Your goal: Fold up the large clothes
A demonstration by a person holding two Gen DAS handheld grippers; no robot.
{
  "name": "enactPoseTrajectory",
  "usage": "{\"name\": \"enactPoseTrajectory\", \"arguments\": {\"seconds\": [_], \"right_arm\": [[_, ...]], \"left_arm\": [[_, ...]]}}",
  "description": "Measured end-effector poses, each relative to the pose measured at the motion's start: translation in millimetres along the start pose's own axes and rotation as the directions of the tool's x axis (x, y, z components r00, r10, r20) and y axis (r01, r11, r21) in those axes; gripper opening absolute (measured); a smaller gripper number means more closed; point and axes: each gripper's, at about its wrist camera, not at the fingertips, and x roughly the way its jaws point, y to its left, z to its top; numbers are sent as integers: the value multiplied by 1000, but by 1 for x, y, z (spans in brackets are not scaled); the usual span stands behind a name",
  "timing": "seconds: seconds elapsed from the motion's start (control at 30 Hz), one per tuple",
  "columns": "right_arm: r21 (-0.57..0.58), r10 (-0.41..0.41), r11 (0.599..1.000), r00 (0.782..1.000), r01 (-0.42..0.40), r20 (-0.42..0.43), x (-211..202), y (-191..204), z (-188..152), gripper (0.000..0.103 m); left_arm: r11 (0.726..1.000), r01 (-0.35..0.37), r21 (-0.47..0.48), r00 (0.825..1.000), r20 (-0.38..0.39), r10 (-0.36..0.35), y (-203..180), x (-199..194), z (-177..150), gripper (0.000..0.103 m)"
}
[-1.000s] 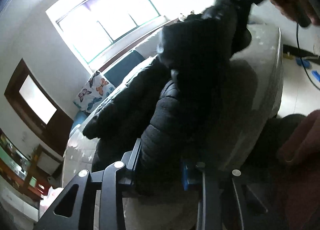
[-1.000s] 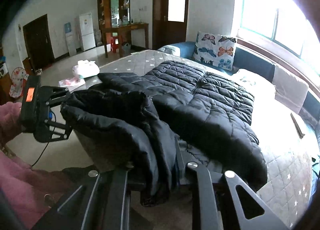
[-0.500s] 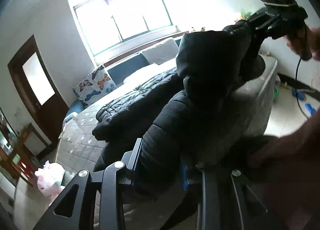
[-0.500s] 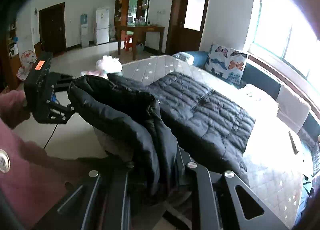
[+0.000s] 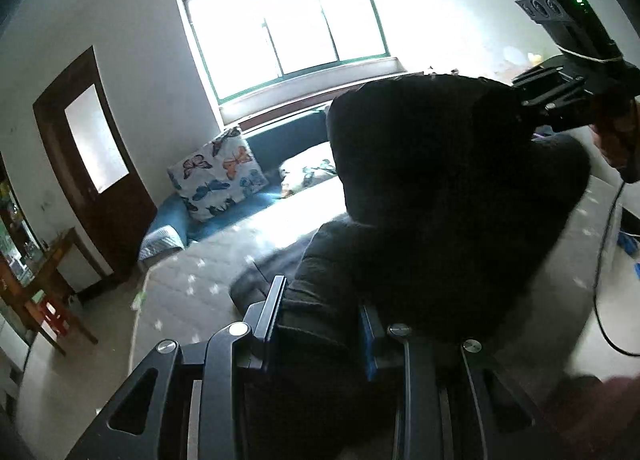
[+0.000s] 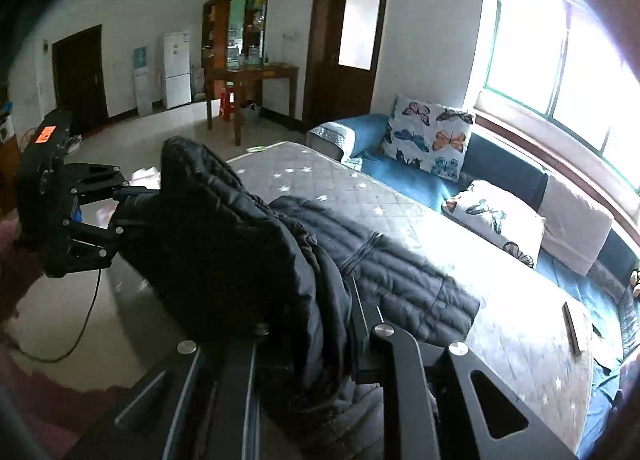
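Observation:
A black quilted puffer jacket (image 6: 240, 244) is raised by one edge, held taut between both grippers. Its lower part (image 6: 404, 276) still rests on the grey star-patterned mattress (image 6: 320, 179). My right gripper (image 6: 312, 316) is shut on a thick bunch of the jacket at the bottom of its view. My left gripper (image 6: 124, 203) grips the far edge at the left there. In the left wrist view, the left gripper (image 5: 322, 306) is shut on the jacket (image 5: 440, 187), which fills the centre. The right gripper (image 5: 532, 101) pinches the jacket's upper right corner. The mattress (image 5: 200, 272) shows to the left.
A blue sofa (image 6: 404, 167) with a butterfly cushion (image 6: 430, 137) and a white pillow (image 6: 496, 215) runs under the window. A dark flat object (image 6: 572, 326) lies on the mattress's right end. A wooden table (image 6: 256, 77), a fridge (image 6: 176, 67) and a floor cable (image 6: 80, 324) lie beyond.
Both grippers have risen and swung across, lifting the held edge of the jacket higher off the bed. More bare mattress shows beside the jacket now.

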Motion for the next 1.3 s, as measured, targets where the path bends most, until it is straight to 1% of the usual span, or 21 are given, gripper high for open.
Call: {"name": "enactPoseTrajectory", "arguments": {"seconds": [0.1,0.13,0.17,0.23,0.27,0.37,0.4,0.43,0.53,0.63,0.67,0.7,0.73,0.77,0.83,0.87,1.07,1.1,1.17,1.23,1.3], "right_arm": [[16,-15,1000,999,15,-31,37,-27,22,20],[21,-21,1000,999,22,-38,49,-35,28,20],[29,-24,999,999,25,-47,59,-42,33,20],[49,-32,998,997,36,-71,90,-62,46,20],[70,-30,997,996,36,-80,106,-73,52,20],[117,-34,992,993,48,-115,143,-97,57,20],[141,-33,989,990,53,-138,163,-109,57,20],[156,-35,986,988,58,-151,173,-115,55,20],[205,-24,976,979,66,-200,207,-133,45,20],[244,-8,968,971,67,-237,231,-147,32,20],[264,8,963,970,58,-244,238,-151,25,20],[274,20,960,969,50,-246,241,-156,26,20],[296,44,954,967,33,-249,246,-159,21,20],[313,58,949,966,25,-252,246,-161,18,23],[336,73,941,961,22,-266,255,-164,12,24],[351,89,936,957,14,-274,260,-165,7,26],[393,121,920,943,11,-311,294,-170,-7,37],[402,129,915,943,6,-308,296,-173,-7,39],[420,134,908,948,-1,-288,288,-177,-3,39],[429,120,903,961,-2,-249,275,-182,5,42],[422,94,906,974,2,-208,251,-186,15,42]], "left_arm": [[1000,-3,-25,999,-43,2,23,48,29,33],[999,-10,-33,998,-65,8,32,72,39,32],[999,-8,-39,997,-81,5,41,84,50,32],[998,-9,-65,991,-132,0,61,127,68,31],[997,-7,-71,989,-147,-3,64,140,72,31],[995,-5,-95,977,-214,-16,79,195,88,31],[995,-6,-104,972,-235,-19,81,211,90,31],[993,6,-120,967,-253,-37,85,228,91,31],[991,15,-134,953,-299,-55,91,268,93,31],[987,26,-159,936,-344,-80,93,295,86,31],[987,26,-161,930,-358,-84,93,303,83,32],[986,28,-167,922,-376,-90,93,310,80,32],[985,28,-170,919,-383,-92,92,315,75,34],[985,24,-170,915,-393,-90,91,316,68,35],[984,9,-177,905,-418,-84,96,328,51,39],[983,5,-181,902,-423,-83,103,336,40,39],[986,-54,-157,885,-466,-26,108,356,16,49],[986,-60,-153,883,-470,-19,108,360,12,52],[986,-70,-153,881,-473,-11,110,365,6,54],[984,-86,-155,880,-475,2,112,365,3,59],[983,-101,-155,880,-476,16,113,364,2,61]]}}
